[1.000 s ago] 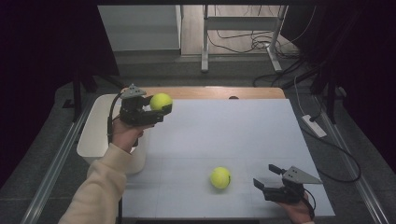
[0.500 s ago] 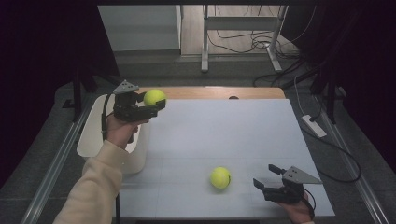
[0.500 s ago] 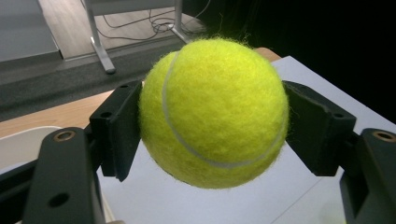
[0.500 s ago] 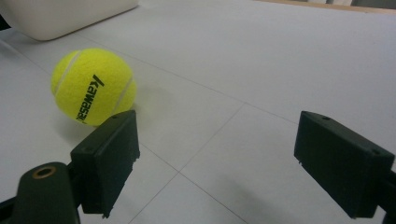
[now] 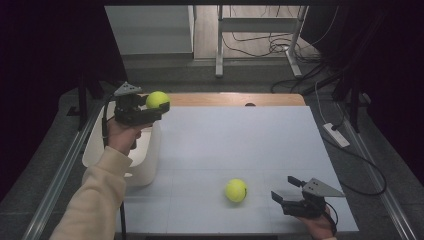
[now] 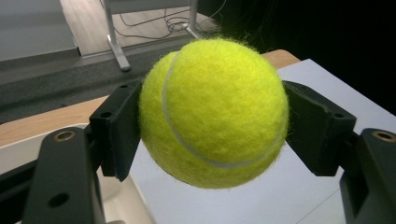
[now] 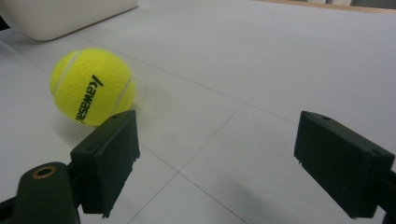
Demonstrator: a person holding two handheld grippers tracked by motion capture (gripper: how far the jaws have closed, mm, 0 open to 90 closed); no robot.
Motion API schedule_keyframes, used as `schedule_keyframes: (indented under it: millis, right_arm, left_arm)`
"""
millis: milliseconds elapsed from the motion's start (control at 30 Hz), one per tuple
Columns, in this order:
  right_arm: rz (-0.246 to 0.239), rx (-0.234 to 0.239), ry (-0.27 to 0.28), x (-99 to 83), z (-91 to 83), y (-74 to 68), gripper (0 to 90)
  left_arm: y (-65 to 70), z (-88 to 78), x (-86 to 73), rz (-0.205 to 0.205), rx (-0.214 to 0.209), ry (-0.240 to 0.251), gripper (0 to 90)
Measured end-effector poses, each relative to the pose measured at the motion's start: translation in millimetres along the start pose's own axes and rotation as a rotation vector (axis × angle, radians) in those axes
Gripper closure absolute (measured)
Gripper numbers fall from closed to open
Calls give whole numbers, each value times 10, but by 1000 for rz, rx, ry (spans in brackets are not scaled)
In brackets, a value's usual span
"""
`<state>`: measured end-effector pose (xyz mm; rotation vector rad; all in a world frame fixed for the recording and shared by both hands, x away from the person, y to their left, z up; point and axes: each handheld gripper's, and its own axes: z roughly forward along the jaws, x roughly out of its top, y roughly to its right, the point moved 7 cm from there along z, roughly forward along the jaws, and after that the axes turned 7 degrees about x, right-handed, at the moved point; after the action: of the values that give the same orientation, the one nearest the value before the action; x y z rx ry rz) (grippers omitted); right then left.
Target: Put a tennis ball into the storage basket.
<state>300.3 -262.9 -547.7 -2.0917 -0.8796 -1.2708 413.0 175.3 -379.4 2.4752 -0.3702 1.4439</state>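
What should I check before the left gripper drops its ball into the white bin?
1. Left gripper shut on held tennis ball: ok.
2. Ball seated between both fingers: ok.
3. Ball over the white bin opening: not ok, it hangs near the bin's far edge.
4. Bin contents: cannot tell.
5. Right gripper open, away from the bin: ok.
6. Second tennis ball resting on the table: ok.

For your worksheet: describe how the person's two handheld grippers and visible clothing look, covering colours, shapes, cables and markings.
Both the left gripper and the right gripper are black, each with two blocky jaws that have small screw holes, brass-coloured rings farther back, and a grey three-cornered plate on top. A dark cable trails from each. The left arm wears a cream long sleeve. No printed markings are legible on them.
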Motion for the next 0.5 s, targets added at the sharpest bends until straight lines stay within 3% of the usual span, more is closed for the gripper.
schedule_keyframes:
  millis: [500]
  right_arm:
    - [-4,9,-4,-1,13,-2,139]
  left_arm:
    - [-291,99,7,-3,46,-5,266]
